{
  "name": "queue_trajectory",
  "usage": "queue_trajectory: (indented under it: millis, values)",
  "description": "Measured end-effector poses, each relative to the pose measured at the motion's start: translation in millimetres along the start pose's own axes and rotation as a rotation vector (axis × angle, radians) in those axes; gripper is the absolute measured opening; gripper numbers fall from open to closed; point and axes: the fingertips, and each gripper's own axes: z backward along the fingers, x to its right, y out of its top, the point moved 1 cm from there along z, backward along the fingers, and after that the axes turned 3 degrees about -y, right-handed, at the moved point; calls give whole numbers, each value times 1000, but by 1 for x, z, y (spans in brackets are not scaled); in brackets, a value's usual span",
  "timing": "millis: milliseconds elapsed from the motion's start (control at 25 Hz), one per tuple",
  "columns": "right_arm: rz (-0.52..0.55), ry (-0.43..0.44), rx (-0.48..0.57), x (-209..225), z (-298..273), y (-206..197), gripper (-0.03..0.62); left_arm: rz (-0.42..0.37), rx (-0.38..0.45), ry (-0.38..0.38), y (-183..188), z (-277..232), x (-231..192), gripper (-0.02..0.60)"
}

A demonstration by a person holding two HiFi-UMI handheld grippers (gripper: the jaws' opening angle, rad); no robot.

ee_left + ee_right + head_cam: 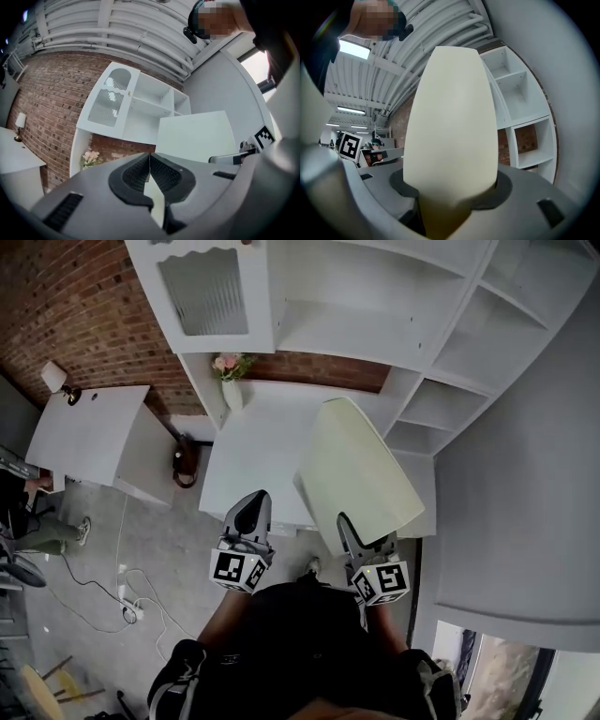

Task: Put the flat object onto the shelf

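The flat object is a pale cream board with rounded corners, held up in the air over the white desk. My right gripper is shut on its near edge; in the right gripper view the board rises straight out of the jaws and fills the middle. My left gripper hangs to the left of the board, shut with nothing in it, its pads meeting at the tips. The white shelf unit stands ahead, its cubbies to the right.
A white desk lies under the shelves with a vase of flowers at its back. A second white table with a lamp stands left. Cables trail on the grey floor. A grey wall closes the right.
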Motion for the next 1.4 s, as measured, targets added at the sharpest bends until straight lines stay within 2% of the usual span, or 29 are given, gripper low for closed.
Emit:
queue_trajectory:
  millis: [240,440,560,680,840,960,1160,1240,1320,1400]
  values:
    - [96,23,36,32,-32,32,287,14,-5,26,-6,-42,-5,14]
    - [214,41,40,32,-49,65,285,13,-1,31,-2,-66,-31,14]
    - [284,16,83,31,-68,91,285,6,8,27,3,-81,-52,14]
    - [386,-6,76,25,-75,108,285,9,9,14,5,-90,-67,14]
    - [486,-17,184,16,-88,149,285,10,20,-16,12,-100,-80,14]
    - [618,-66,188,12,-99,165,285,8,24,-20,15,-105,-95,14]
    - [807,-152,295,-1,-110,203,285,24,21,-19,10,-106,-111,14]
    - [862,-222,315,2,-117,211,285,29,14,-30,9,-106,-111,14]
    - [936,-316,287,12,-126,208,285,45,14,-32,7,-107,-114,14]
    - [1074,-398,208,21,-139,198,285,69,24,-34,4,-107,-118,14]
